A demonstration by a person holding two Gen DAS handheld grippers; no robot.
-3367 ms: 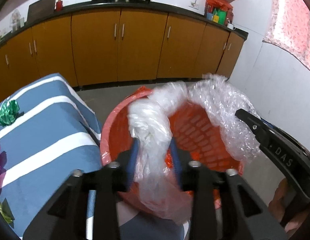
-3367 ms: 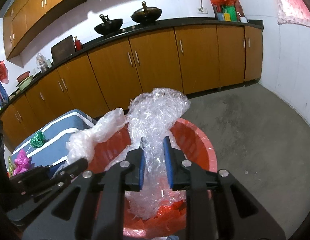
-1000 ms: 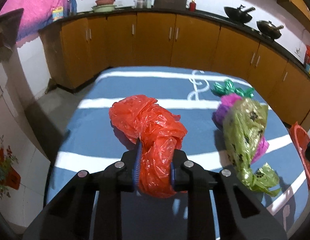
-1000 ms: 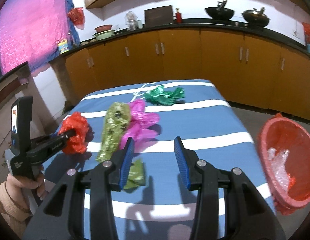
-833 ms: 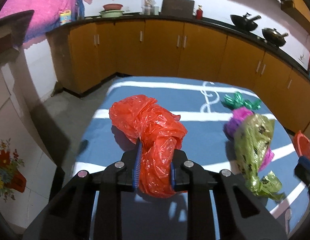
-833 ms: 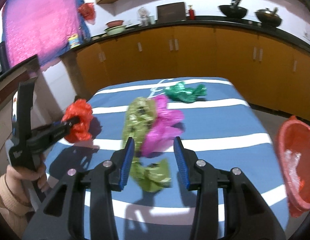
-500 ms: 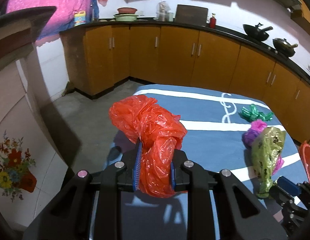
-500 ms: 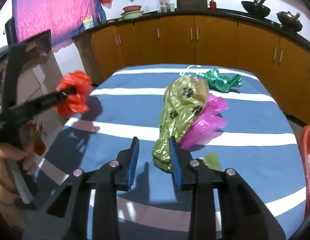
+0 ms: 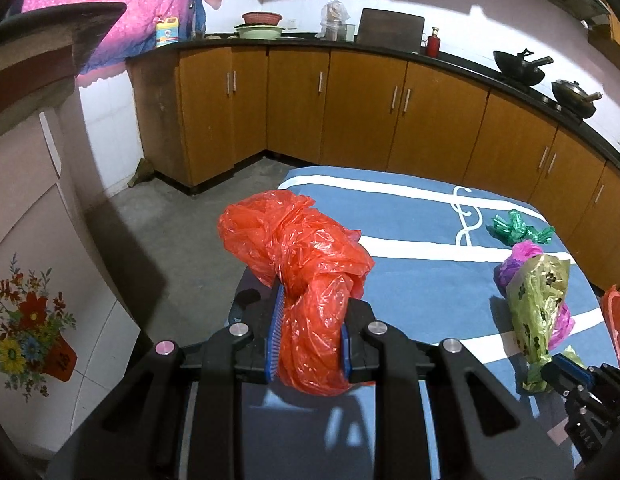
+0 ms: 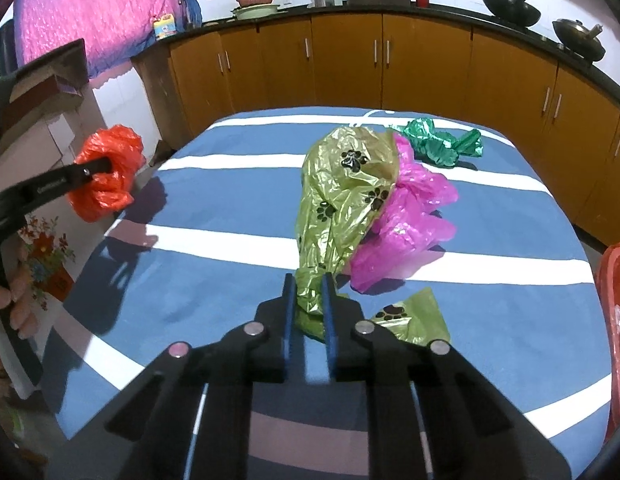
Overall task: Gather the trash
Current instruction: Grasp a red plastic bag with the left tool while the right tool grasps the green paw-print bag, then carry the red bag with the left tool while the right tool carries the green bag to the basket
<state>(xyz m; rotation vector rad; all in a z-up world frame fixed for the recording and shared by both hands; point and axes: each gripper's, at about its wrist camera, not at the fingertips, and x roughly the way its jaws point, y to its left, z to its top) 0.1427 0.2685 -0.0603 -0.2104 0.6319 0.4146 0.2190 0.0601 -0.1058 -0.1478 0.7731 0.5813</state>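
Note:
My left gripper is shut on a crumpled red plastic bag and holds it off the left edge of the blue striped table; the right wrist view shows that red bag at the left. My right gripper is low over the table, its jaws closing on the neck of an olive-green paw-print bag that fills the gap between the pads. A pink bag lies against the olive one. A dark green bag lies behind them.
A red plastic basket stands past the table's right edge. A loose olive scrap lies right of my right gripper. Wooden cabinets line the back wall. A person's hand grips the left tool.
My right gripper dropped toward the olive-green bag and its jaws narrowed around the bag's neck. My left gripper drew back leftward with the red bag, past the table's left edge.

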